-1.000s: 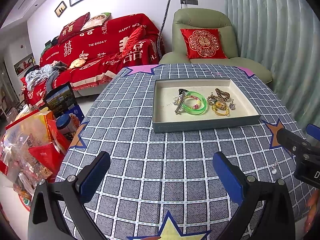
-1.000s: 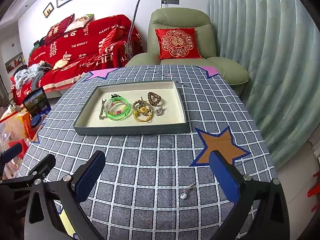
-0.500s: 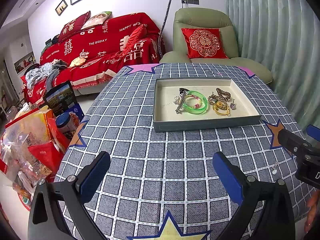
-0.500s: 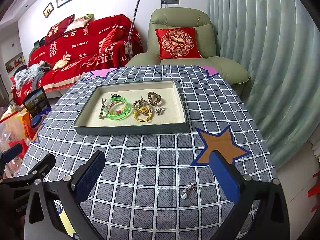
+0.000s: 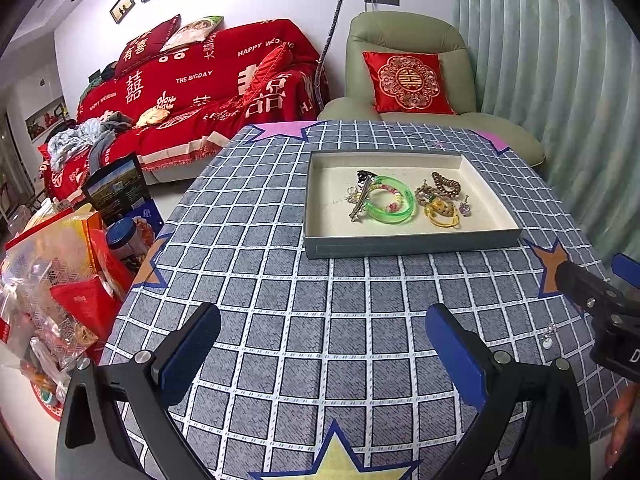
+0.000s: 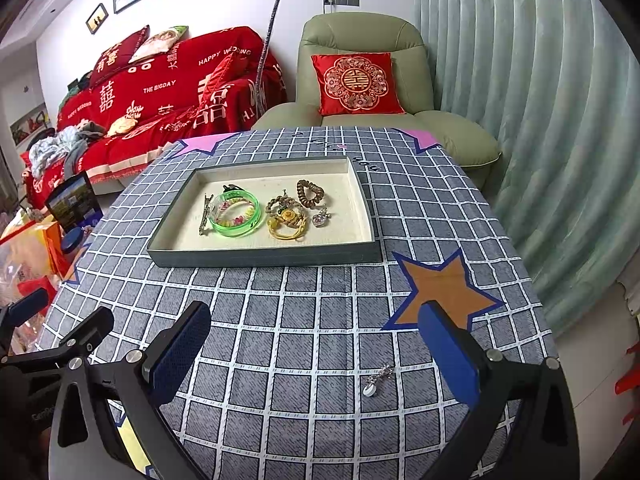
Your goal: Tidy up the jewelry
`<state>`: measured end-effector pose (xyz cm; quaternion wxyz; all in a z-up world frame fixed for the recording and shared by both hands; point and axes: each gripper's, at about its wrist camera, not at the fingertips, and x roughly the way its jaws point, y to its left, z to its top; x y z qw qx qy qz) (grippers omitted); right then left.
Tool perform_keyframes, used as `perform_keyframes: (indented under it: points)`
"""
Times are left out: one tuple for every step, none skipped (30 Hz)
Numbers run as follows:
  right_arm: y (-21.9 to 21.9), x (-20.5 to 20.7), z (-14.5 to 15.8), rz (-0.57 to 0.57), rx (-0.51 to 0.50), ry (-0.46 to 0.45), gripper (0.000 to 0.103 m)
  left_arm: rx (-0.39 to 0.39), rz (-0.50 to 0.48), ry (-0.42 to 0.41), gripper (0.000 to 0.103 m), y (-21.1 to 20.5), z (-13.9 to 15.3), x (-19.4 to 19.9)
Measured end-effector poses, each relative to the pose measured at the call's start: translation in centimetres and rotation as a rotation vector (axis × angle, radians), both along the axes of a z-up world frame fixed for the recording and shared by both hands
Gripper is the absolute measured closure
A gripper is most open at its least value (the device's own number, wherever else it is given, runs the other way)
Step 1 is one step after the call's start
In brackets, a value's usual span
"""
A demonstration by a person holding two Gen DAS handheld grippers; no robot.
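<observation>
Tablecloth (image 6: pixel 312 320): woven cloth, matt, slightly coarse grain. Tray (image 6: pixel 260 258): matt grey card-like walls, cream matt lining. Green bangle (image 6: pixel 236 216): translucent glossy plastic. Hair clip (image 6: pixel 205 216): dull metal. Loose earring (image 6: pixel 376 380), near right: shiny metal. Gripper fingers (image 6: pixel 182 350): black matt frames, blue textured pads.

Grey, white-gridded tablecloth (image 6: pixel 320 320) — orange star (image 6: pixel 444 284), green bangle (image 6: pixel 236 216), grey tray (image 6: pixel 264 256)

left tool (image 5: pixel 322 346) barely nearer tray (image 5: pixel 412 247)
</observation>
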<state>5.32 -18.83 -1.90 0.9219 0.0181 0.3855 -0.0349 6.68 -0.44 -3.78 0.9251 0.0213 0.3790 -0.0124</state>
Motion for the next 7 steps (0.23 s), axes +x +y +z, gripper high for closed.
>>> perform_keyframes:
  points:
    - [-0.10, 0.03, -0.09, -0.001, -0.001, 0.000, 0.000, -0.001, -0.005, -0.003, 0.000, -0.07, 0.02, -0.03]
    - [-0.12, 0.03, -0.10, -0.001, -0.001, -0.001, 0.000, -0.001, -0.009, -0.008, 0.000, -0.14, 0.06, -0.07]
    - [-0.02, -0.01, -0.01, 0.000, -0.001, -0.001, 0.000, 0.001, -0.012, -0.013, 0.000, -0.21, 0.12, -0.12]
    - [-0.11, 0.02, -0.09, -0.001, -0.001, 0.000, 0.000, 0.002, -0.015, -0.015, 0.000, -0.29, 0.17, -0.16]
    - [-0.07, 0.00, -0.06, -0.002, -0.001, 0.000, 0.000, 0.003, -0.019, -0.015, 0.000, -0.36, 0.17, -0.16]
    - [-0.04, -0.01, -0.04, -0.002, 0.001, 0.001, 0.000, 0.004, -0.022, -0.014, 0.000, -0.42, 0.16, -0.15]
    - [-0.14, 0.05, -0.17, -0.001, 0.002, 0.002, 0.000, 0.006, -0.023, -0.012, 0.000, -0.46, 0.17, -0.14]
